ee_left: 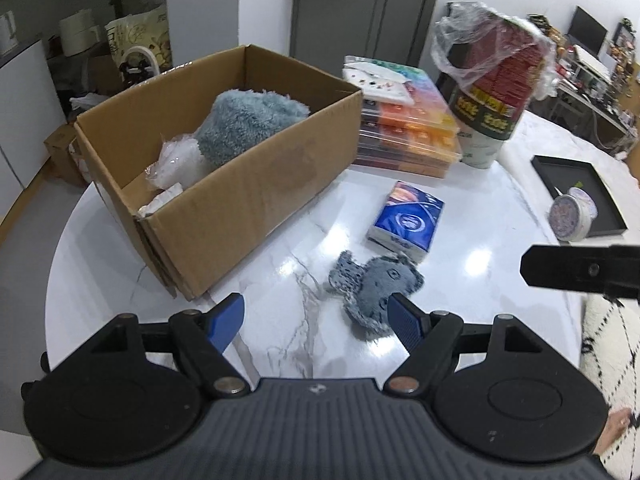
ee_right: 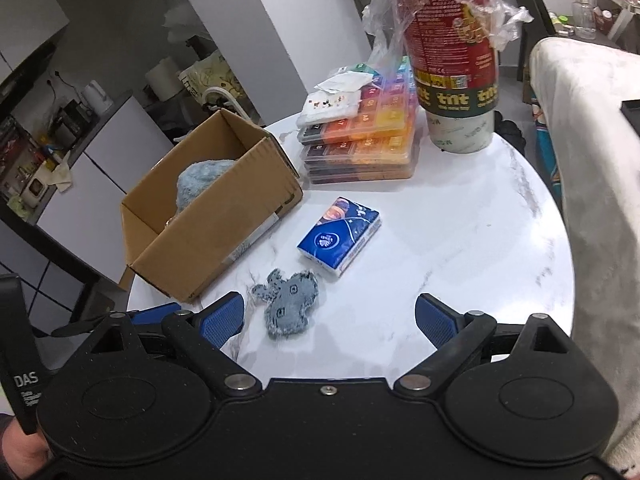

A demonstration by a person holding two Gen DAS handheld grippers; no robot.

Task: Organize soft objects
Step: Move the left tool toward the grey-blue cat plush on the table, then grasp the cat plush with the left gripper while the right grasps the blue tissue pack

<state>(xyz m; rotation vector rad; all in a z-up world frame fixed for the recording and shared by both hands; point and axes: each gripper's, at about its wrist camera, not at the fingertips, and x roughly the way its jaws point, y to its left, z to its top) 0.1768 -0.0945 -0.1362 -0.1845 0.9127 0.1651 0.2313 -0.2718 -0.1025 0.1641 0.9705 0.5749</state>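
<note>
A small grey plush cloth (ee_left: 372, 286) lies flat on the white marble table (ee_left: 460, 272), beside a blue tissue pack (ee_left: 406, 220). My left gripper (ee_left: 316, 320) hovers open over the table, its right pad close to the cloth's near edge, nothing between the pads. A cardboard box (ee_left: 240, 196) at the left holds a fluffy blue-grey plush (ee_left: 248, 124) and crinkled clear wrap (ee_left: 178, 160). In the right wrist view the grey cloth (ee_right: 290, 306) lies ahead of my open right gripper (ee_right: 330, 318), nearer its left pad, with the tissue pack (ee_right: 340, 236) and box (ee_right: 216, 236) beyond.
Stacked colourful plastic cases (ee_left: 408, 128) and a tall red canister in a plastic bag (ee_left: 492, 92) stand at the back. A black tray (ee_left: 580, 192) with a round tin (ee_left: 570, 216) sits at the right. The other gripper's black tip (ee_left: 580, 272) pokes in from the right.
</note>
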